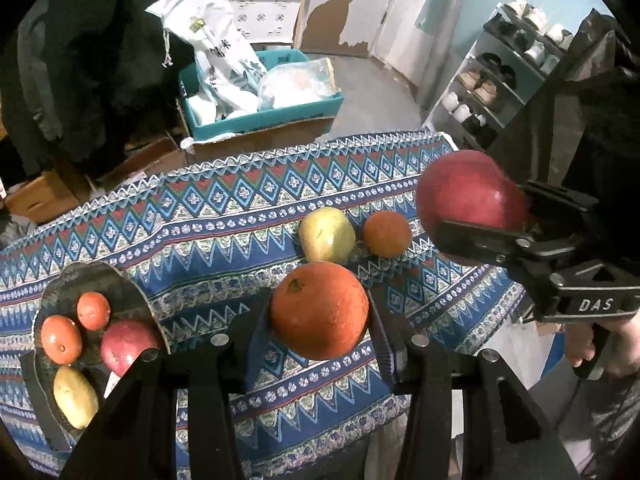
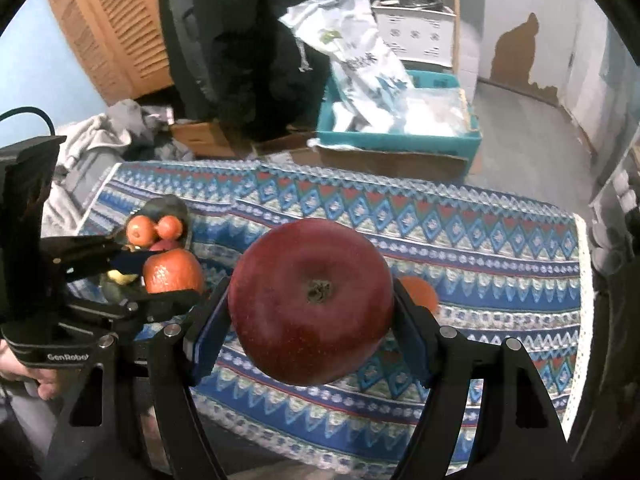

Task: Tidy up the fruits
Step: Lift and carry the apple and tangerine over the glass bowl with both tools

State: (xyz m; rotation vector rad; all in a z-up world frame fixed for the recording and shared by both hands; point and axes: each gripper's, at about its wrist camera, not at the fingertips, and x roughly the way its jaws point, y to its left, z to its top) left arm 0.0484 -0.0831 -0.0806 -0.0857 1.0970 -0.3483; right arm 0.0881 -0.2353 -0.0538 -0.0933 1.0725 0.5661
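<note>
My left gripper (image 1: 320,320) is shut on a large orange (image 1: 319,310) and holds it above the patterned tablecloth (image 1: 224,240). My right gripper (image 2: 312,312) is shut on a big red apple (image 2: 312,300), also held above the cloth; the apple shows in the left wrist view (image 1: 470,194) at the right. A dark plate (image 1: 92,284) at the left holds two small oranges (image 1: 93,310), a red apple (image 1: 126,344) and a yellow fruit (image 1: 75,397). A yellow-green apple (image 1: 327,234) and a small orange (image 1: 386,233) lie on the cloth.
Behind the table stands a teal box (image 1: 264,118) with white bags on cardboard boxes. A shoe rack (image 1: 496,80) is at the right. A dark coat (image 2: 248,40) hangs behind. The table's far edge is close to the boxes.
</note>
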